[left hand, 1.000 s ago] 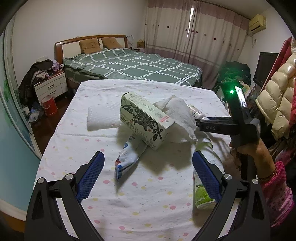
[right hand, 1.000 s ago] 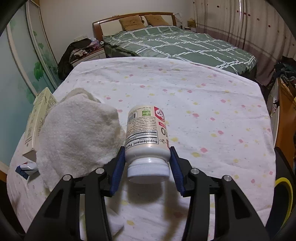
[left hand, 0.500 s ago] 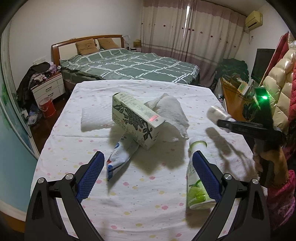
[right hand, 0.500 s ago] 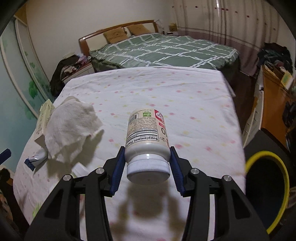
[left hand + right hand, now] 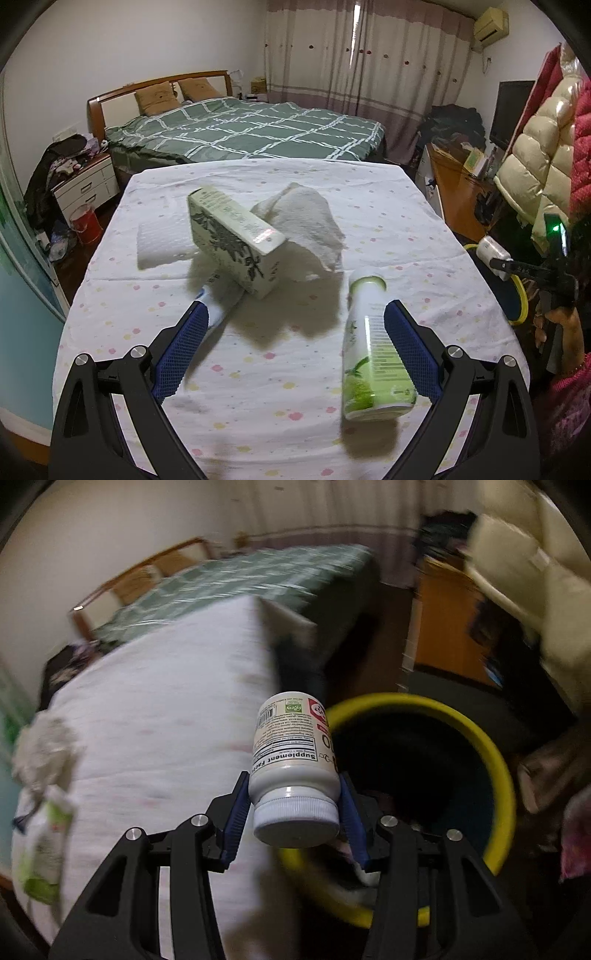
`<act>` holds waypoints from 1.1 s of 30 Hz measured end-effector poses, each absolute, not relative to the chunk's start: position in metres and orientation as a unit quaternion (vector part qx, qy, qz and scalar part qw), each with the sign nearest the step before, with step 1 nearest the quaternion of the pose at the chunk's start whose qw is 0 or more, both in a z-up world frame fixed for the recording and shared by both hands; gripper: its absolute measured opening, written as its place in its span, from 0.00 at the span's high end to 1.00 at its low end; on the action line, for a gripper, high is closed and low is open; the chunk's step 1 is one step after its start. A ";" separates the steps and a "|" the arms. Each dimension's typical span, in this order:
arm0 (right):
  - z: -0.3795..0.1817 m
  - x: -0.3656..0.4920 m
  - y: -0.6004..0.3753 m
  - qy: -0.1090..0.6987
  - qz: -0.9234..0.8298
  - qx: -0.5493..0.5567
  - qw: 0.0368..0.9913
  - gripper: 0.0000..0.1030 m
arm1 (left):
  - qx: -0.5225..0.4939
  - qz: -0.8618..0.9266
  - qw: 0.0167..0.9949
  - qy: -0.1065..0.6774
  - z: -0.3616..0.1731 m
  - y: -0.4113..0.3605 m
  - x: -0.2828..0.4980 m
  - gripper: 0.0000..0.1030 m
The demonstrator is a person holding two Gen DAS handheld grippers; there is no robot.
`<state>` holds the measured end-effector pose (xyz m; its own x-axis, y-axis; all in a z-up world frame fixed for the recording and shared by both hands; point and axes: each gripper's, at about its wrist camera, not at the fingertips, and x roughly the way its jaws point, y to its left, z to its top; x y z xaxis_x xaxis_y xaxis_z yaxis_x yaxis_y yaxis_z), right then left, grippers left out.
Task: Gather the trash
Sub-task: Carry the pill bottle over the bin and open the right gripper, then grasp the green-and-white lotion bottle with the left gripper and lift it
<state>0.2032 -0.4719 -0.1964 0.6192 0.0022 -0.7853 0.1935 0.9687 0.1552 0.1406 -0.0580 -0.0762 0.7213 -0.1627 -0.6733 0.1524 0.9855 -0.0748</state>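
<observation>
A: Nearest in the left wrist view: left gripper (image 5: pixel 293 350), blue pads (image 5: pixel 180 349) spread wide, nothing between them, hovering over the near edge of the table (image 5: pixel 258 424).

B: And close to the right-hand pad?

A: Green-and-white bottle (image 5: pixel 371 350) lying on its side near the table's right edge, just beside that pad; touching or not, hard to tell.

B: Further in?

A: Squeezed tube (image 5: pixel 216 306), partly tucked under a long patterned box (image 5: pixel 236 240) lying crosswise about mid-table. Behind the box, a crumpled white cloth (image 5: pixel 306 221) and a flat folded white towel (image 5: pixel 162 243) toward the left edge.

B: Past the table's right edge?

A: Right gripper (image 5: pixel 498 264) held by a hand (image 5: pixel 561 332) in a pink sleeve, out beyond the edge, clamping a white pill bottle (image 5: pixel 493 253). Below it, the yellow rim of a bin (image 5: pixel 519 291).

B: Same from the right wrist view?

A: Yes. Right gripper (image 5: pixel 295 808) closed on the pill bottle (image 5: pixel 291 760), pads pressed on its shoulder, cap toward the camera, base pointing away. Bottle hanging over the near-left rim of the bin (image 5: pixel 495 753), dark inside. Table (image 5: pixel 166 720) off to the left, blurred, with the cloth (image 5: pixel 44 749) and green bottle (image 5: pixel 44 845) at the frame's left margin.

B: Farthest back?

A: Bed (image 5: pixel 240 129) with a green checked cover, then curtains (image 5: pixel 369 55).
</observation>
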 end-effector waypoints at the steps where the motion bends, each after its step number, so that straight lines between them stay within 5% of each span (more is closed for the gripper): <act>1: -0.206 0.204 -0.484 0.444 -0.069 0.116 0.886 0.56 | -0.005 -0.087 0.927 0.364 -0.076 -0.061 0.141 0.08; 12: -0.270 0.219 -0.521 0.518 -0.114 0.125 0.838 0.56 | 0.021 -0.119 0.918 0.378 -0.082 -0.097 0.140 0.08; 28: -0.231 0.187 -0.499 0.470 -0.106 0.110 0.869 0.53 | 0.044 -0.140 0.899 0.413 -0.116 -0.117 0.132 0.09; 33: -0.220 0.180 -0.491 0.457 -0.094 0.107 0.878 0.53 | 0.054 -0.144 0.886 0.437 -0.134 -0.123 0.126 0.26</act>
